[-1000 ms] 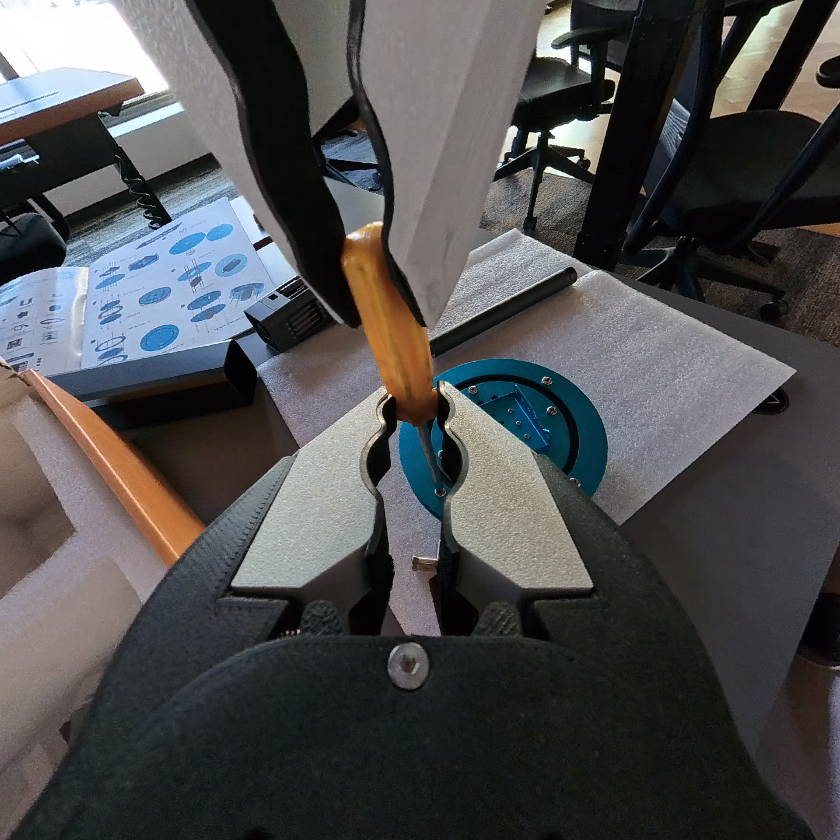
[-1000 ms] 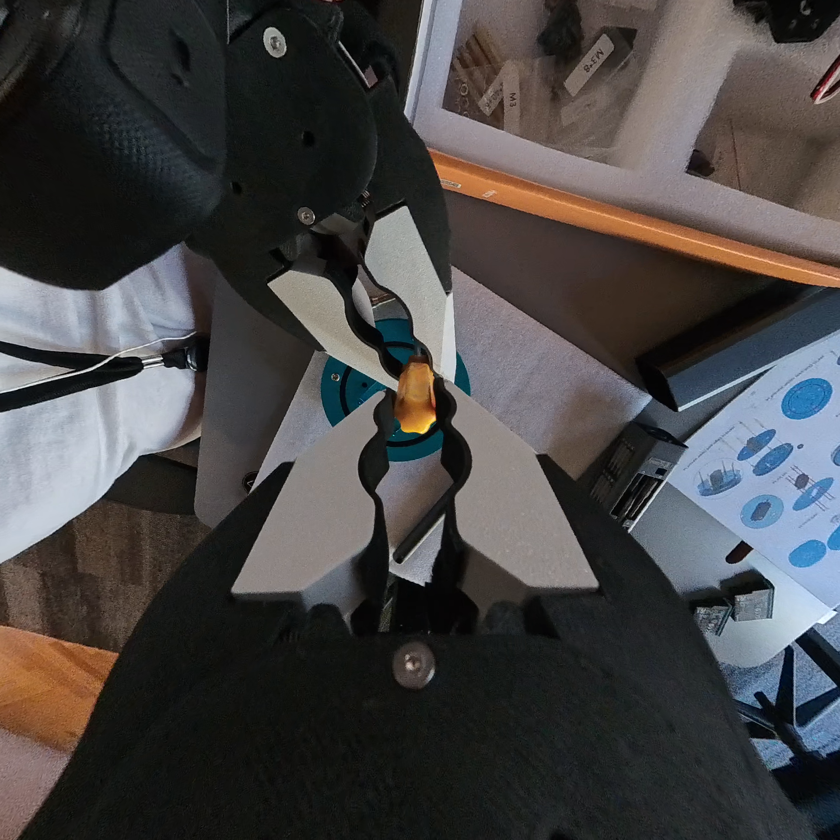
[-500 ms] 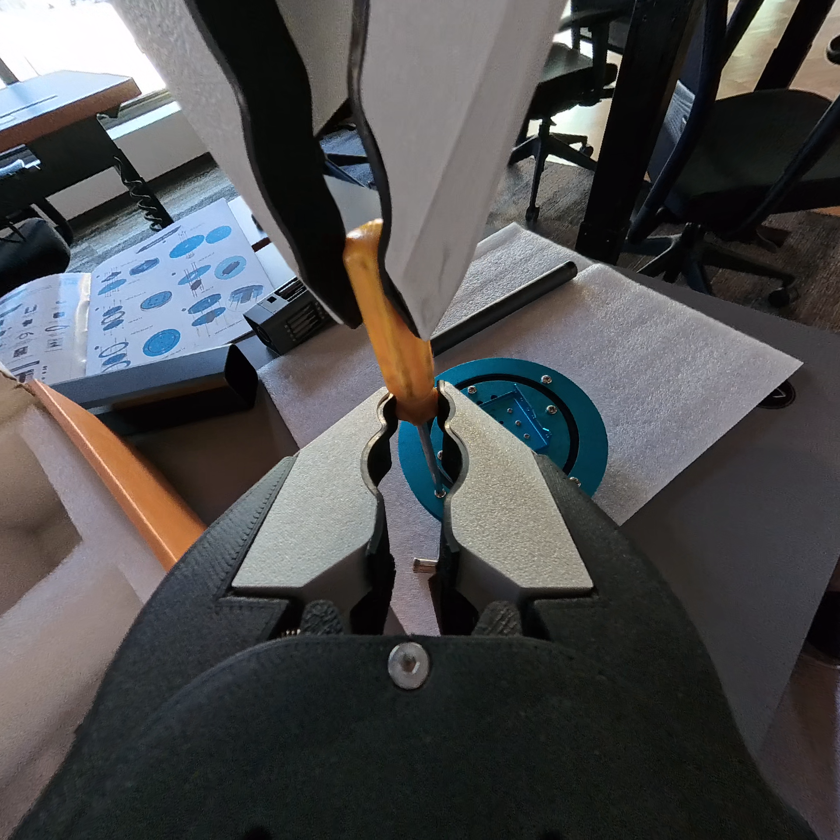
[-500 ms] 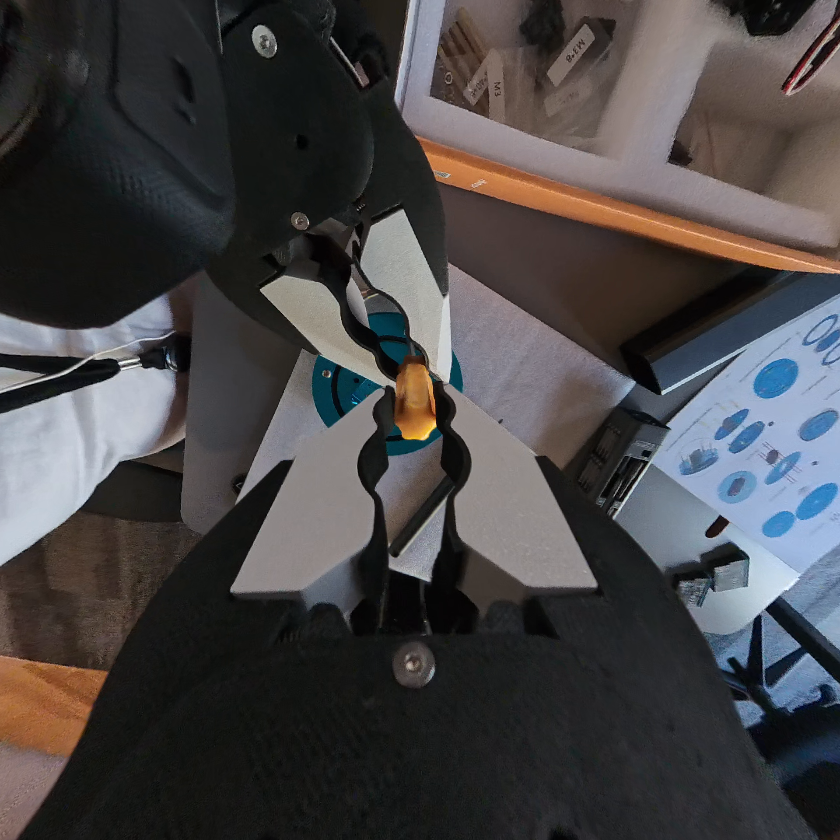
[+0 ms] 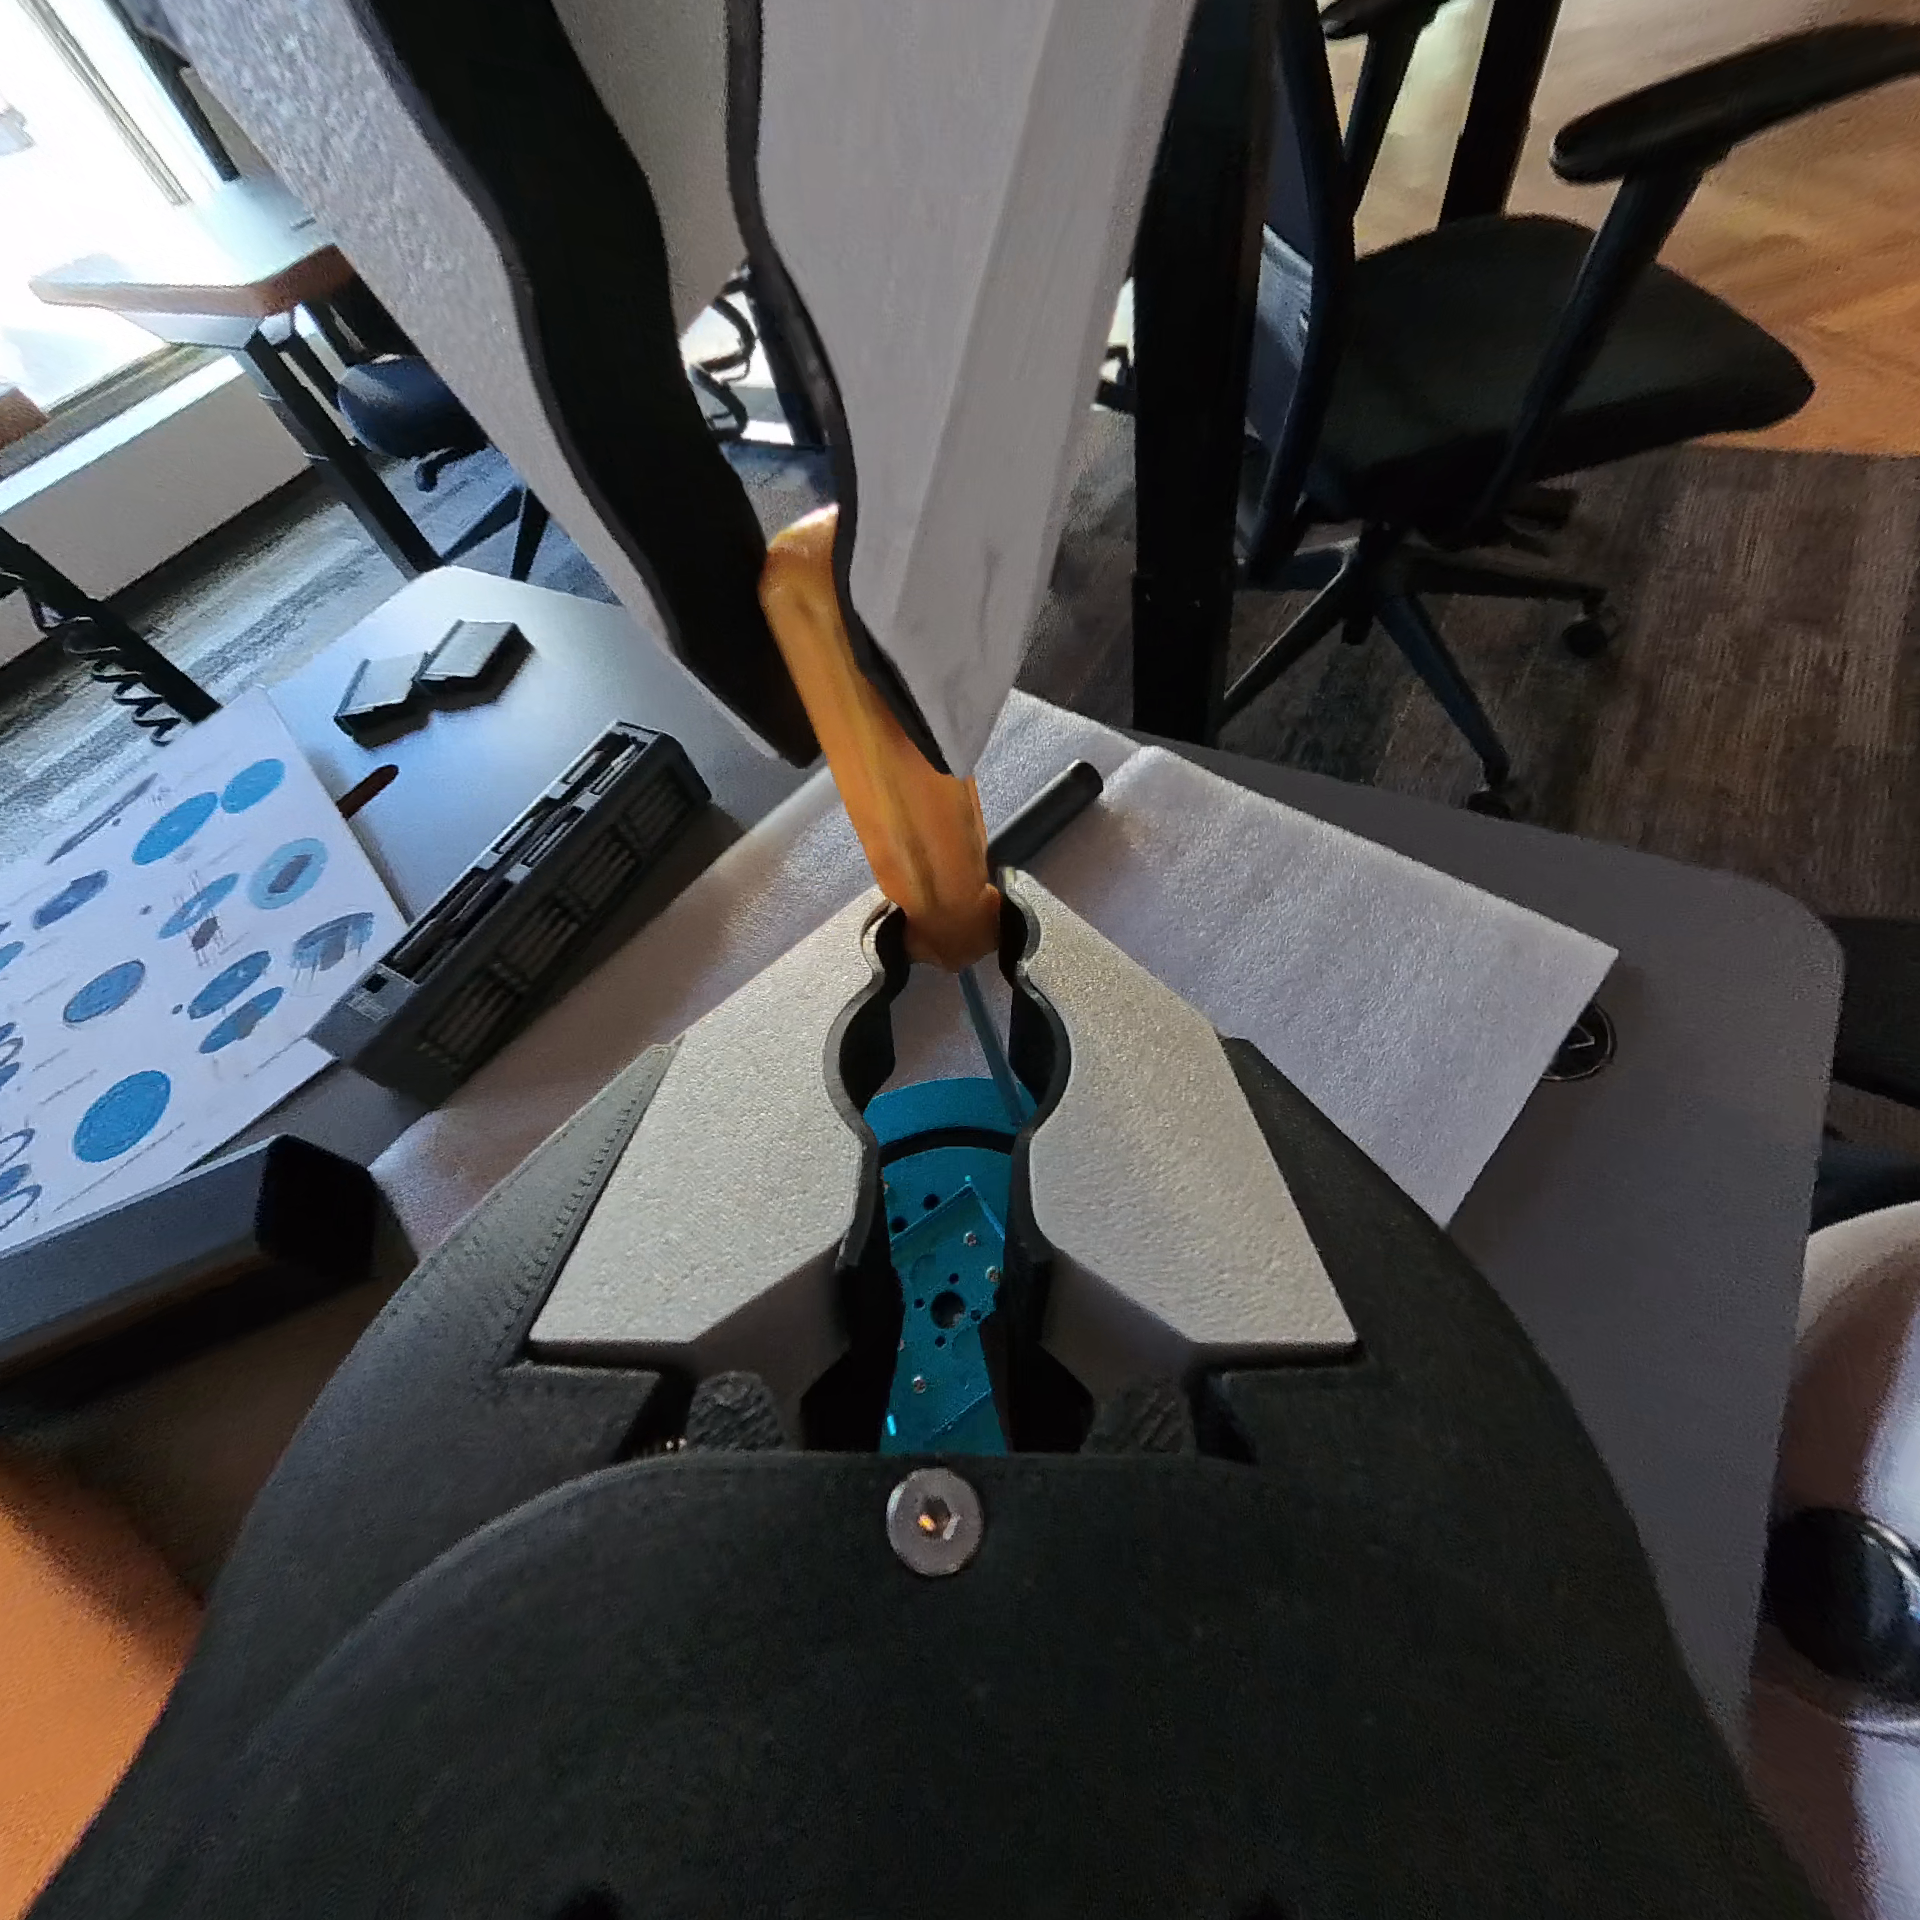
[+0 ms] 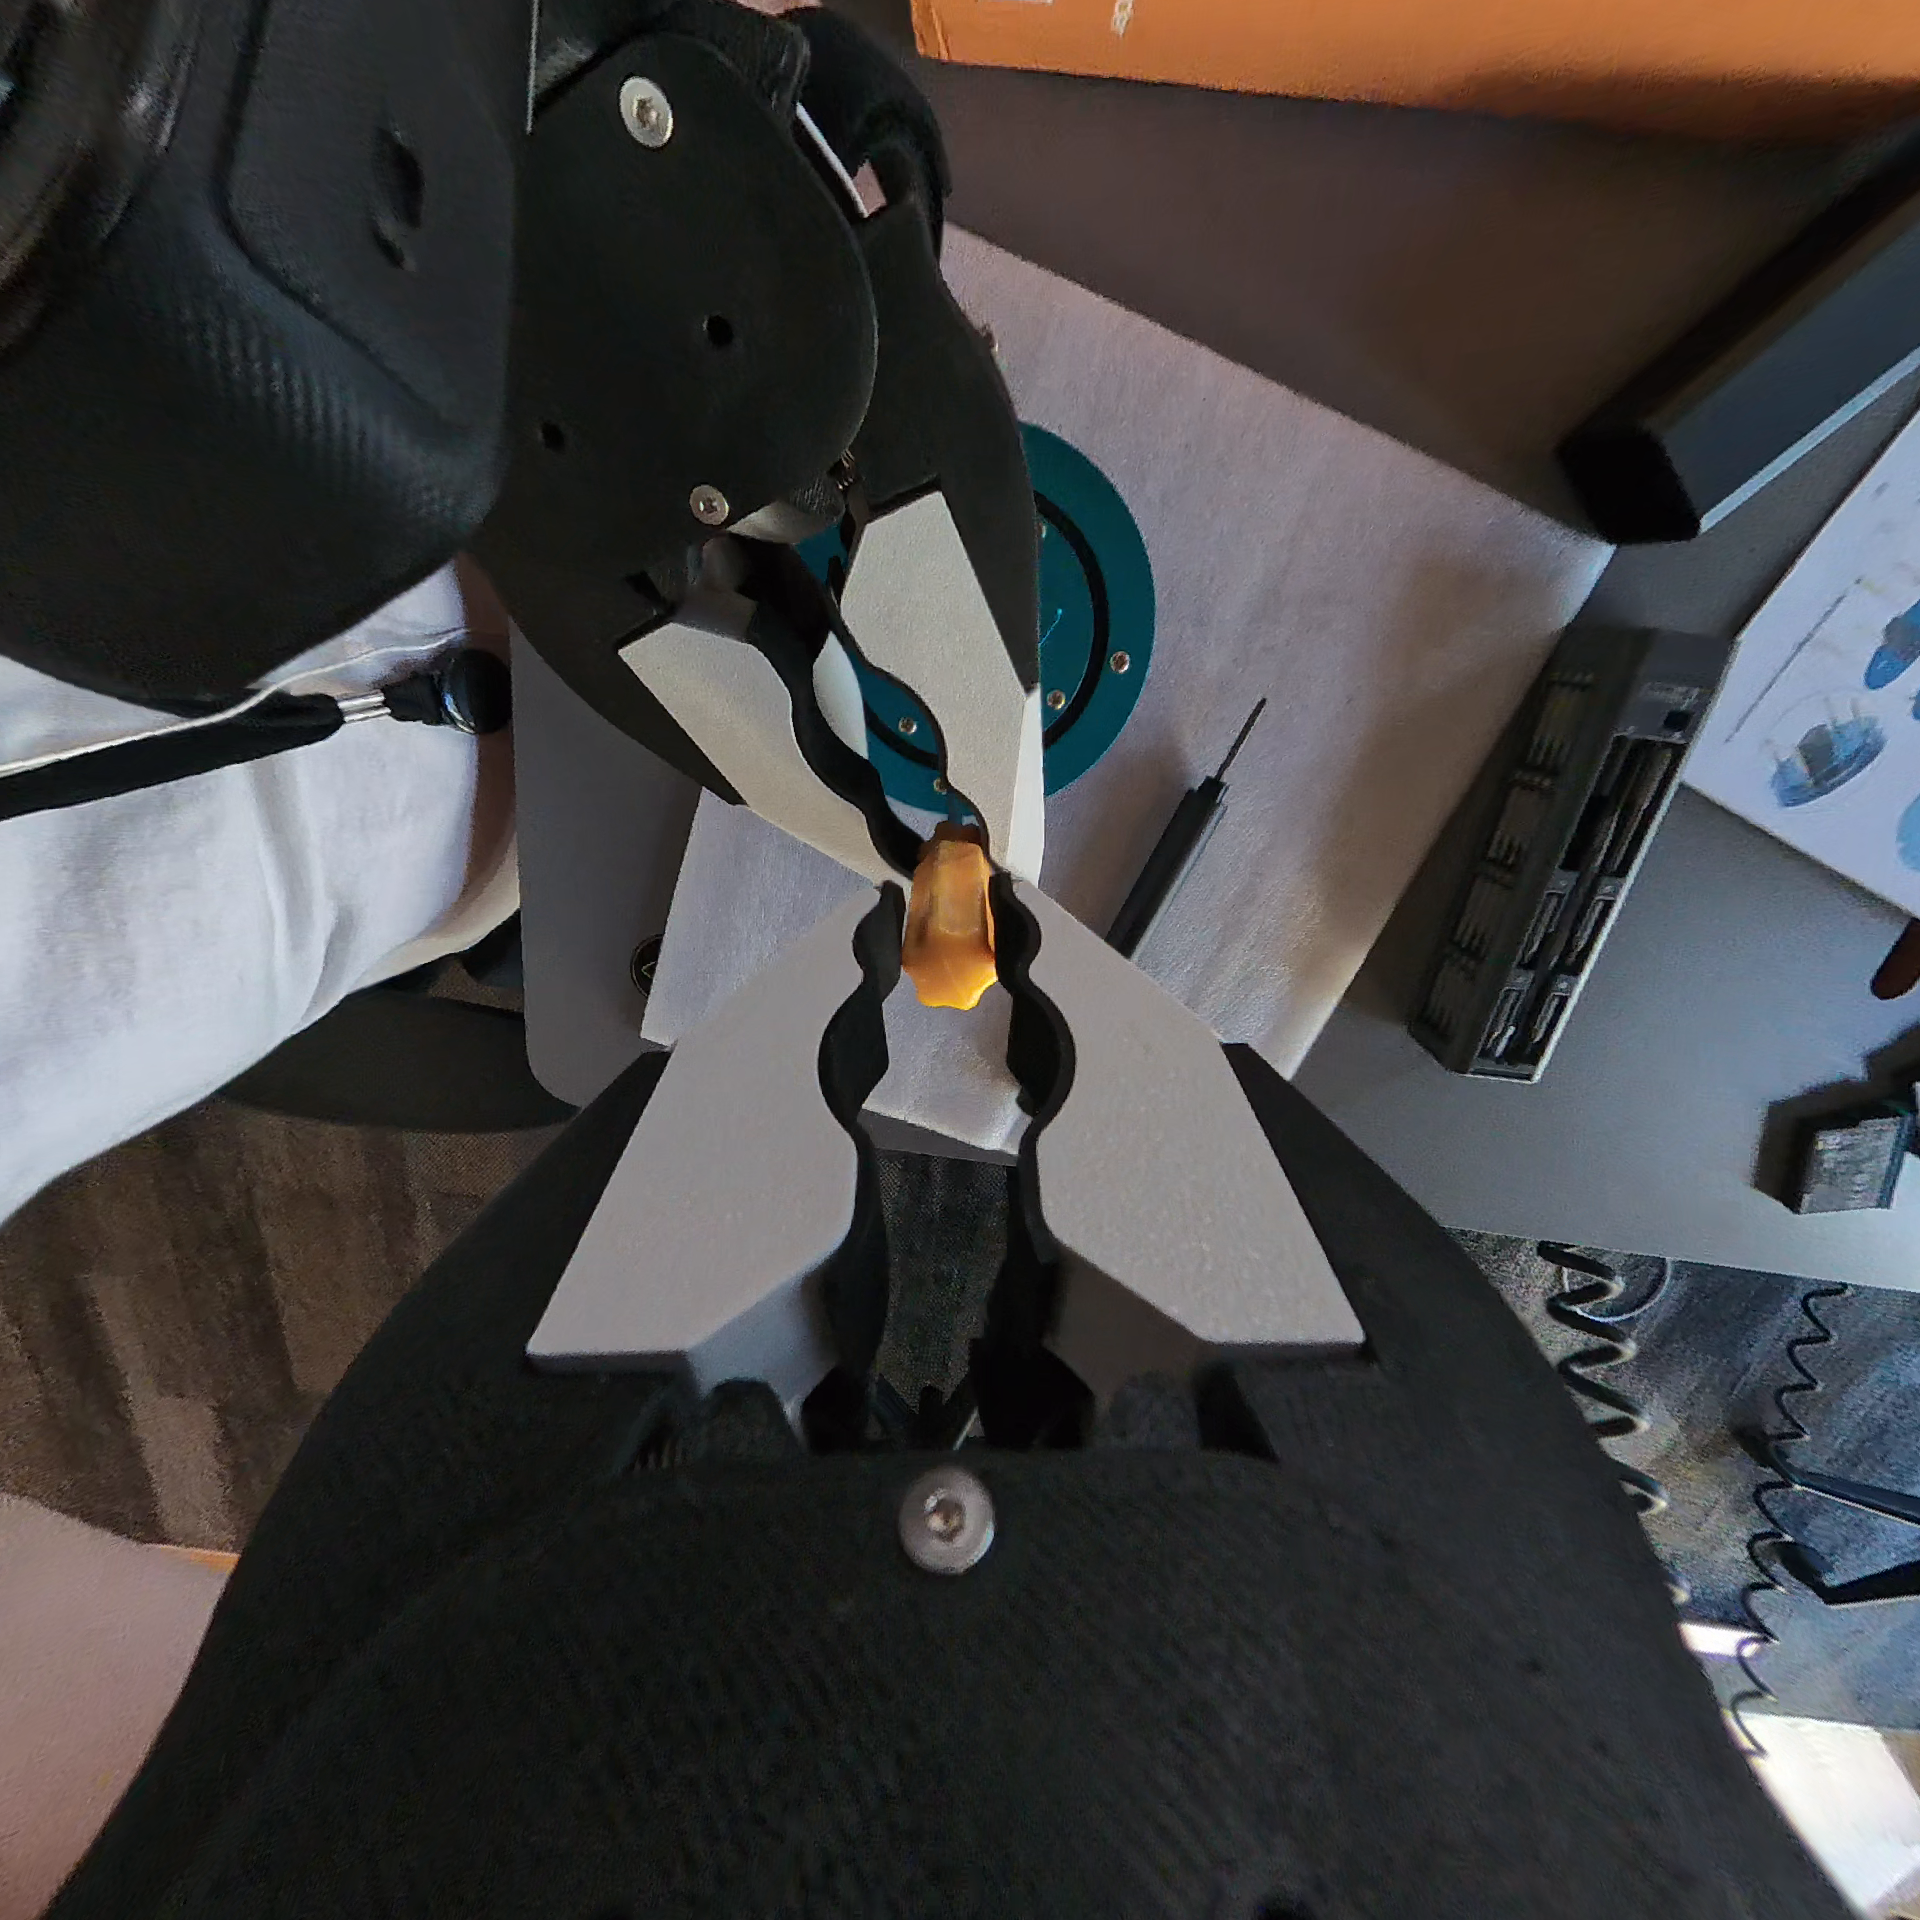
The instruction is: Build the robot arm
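A screwdriver with an orange handle [image 5: 883,790] and thin metal shaft [image 5: 992,1049] is held by both grippers. My left gripper [image 5: 948,935] is shut on the lower end of the handle. My right gripper [image 5: 883,748] comes down from above and is shut on the upper part. In the right wrist view my right gripper [image 6: 943,904] clamps the handle's end [image 6: 943,935], and the left gripper [image 6: 961,842] meets it tip to tip. The shaft slants down toward a blue round disc [image 5: 935,1117] [image 6: 1101,623] with a blue bracket [image 5: 940,1299]; the tip is hidden.
The disc lies on a white foam sheet [image 5: 1299,956] [image 6: 1299,520] on a grey table. A black rod-like tool [image 6: 1174,862] lies beside it. A black bit case [image 5: 520,914] [image 6: 1558,852], a printed sheet [image 5: 156,935] and a dark box [image 5: 156,1236] are nearby. An office chair [image 5: 1507,364] stands beyond. Tip to tip, the grippers are about 6 cm apart. The blue round disc [image 5: 935,1117] lies around 8 cm away from my left fingertips.
Both grippers have shifted together with the screwdriver. In the left view the blue disc now shows lower, between the fingers. In the right view the orange-edged box has slid to the top edge.
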Demonstrator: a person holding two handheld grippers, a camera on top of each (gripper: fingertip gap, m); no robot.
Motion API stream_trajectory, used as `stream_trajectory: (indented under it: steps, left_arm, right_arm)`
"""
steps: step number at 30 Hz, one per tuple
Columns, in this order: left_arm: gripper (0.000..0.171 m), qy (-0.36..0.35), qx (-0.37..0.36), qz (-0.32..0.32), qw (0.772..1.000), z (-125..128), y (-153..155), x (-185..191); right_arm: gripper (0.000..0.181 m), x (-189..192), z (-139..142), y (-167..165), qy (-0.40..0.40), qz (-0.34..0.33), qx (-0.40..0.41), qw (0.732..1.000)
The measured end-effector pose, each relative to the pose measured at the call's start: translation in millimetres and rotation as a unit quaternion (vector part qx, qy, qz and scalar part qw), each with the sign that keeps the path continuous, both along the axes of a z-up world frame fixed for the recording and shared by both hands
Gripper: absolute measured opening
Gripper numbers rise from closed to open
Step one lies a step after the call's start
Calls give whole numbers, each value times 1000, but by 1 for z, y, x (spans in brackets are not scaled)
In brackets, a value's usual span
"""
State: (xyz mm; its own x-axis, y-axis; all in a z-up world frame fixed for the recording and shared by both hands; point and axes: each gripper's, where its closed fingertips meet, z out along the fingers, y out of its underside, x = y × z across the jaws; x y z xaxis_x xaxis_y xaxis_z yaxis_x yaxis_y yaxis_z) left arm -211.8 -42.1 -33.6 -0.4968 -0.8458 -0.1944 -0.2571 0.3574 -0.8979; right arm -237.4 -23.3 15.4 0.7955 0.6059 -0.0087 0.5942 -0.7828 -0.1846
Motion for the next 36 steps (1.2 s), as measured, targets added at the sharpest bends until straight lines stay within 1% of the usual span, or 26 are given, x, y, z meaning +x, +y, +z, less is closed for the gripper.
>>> stream_trajectory:
  steps: [2, 5, 9, 11, 14, 16, 22, 28, 36]
  left_arm:
    - [15, 5, 9, -4, 1000, -5, -5, 1]
    - [15, 13, 1, -10, 1000, -8, -11, 1]
    - [15, 14, 8, -7, 1000, -10, -11, 1]
    - [15, 18, 9, -7, 1000, -13, -10, 1]
    - [15, 17, 33, 1, 999, -18, -7, 2]
    - [15, 18, 32, -1, 999, -20, -8, 2]
    - [15, 14, 19, -9, 1000, -14, -11, 1]
    - [15, 14, 12, -9, 1000, -15, -10, 2]
    - [15, 10, 19, -6, 1000, -14, -10, 1]
  right_arm:
    - [16, 0, -4, -5, 7, -2, 2, 1000]
    - [16, 1, -6, -9, 10, -1, 4, 1000]
    - [16, 2, -8, -12, 19, -6, 9, 1000]
    - [16, 3, -11, -12, 17, -6, 10, 1000]
    - [16, 4, -16, -13, 13, -6, 5, 1000]
    - [16, 5, -18, -14, 7, -4, 2, 1000]
    - [16, 1, -11, -12, 20, -3, 9, 1000]
    - [16, 1, -13, -11, 26, -6, 9, 1000]
    - [16, 0, -13, -11, 21, -4, 7, 1000]
